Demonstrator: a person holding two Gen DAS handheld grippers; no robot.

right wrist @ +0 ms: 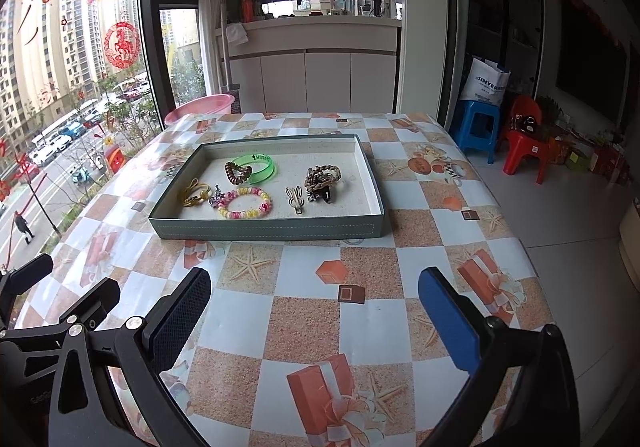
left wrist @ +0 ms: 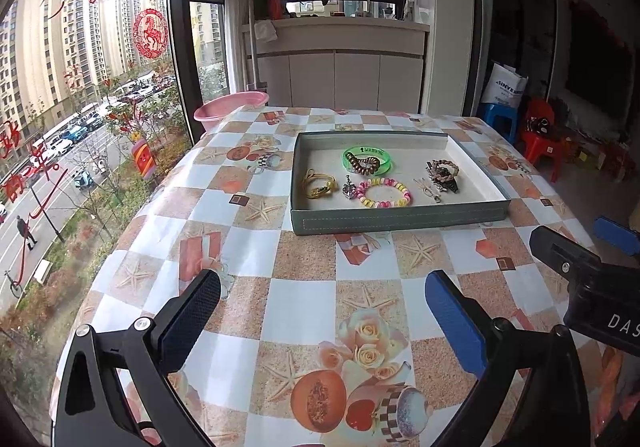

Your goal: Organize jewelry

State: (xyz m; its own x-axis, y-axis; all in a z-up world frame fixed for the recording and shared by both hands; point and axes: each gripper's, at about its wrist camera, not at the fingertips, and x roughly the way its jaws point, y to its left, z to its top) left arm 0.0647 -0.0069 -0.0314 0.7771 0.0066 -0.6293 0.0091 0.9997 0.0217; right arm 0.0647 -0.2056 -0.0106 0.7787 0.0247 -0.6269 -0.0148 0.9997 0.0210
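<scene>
A shallow grey-green tray [left wrist: 400, 219] [right wrist: 268, 231] lies on the patterned tablecloth and holds the jewelry. Inside are a green bangle [left wrist: 384, 158] [right wrist: 267, 167] with a brown coil tie [left wrist: 362, 163] [right wrist: 237, 173], a yellow cord bracelet [left wrist: 318, 183] [right wrist: 196, 194], a pink-yellow bead bracelet [left wrist: 385, 193] [right wrist: 245, 203], a heart pendant [left wrist: 349, 189], hair clips [left wrist: 430, 189] [right wrist: 295, 199] and a braided brown band [left wrist: 444, 170] [right wrist: 322, 175]. My left gripper [left wrist: 324, 311] and right gripper [right wrist: 316, 311] hover open over the near table, nothing between their fingers.
A pink basin [left wrist: 232, 107] [right wrist: 200, 107] sits past the table's far left corner by the window. Blue stool [right wrist: 478, 127] and red chair [right wrist: 526, 145] stand on the floor to the right. The right gripper's body [left wrist: 592, 279] shows beside the left one.
</scene>
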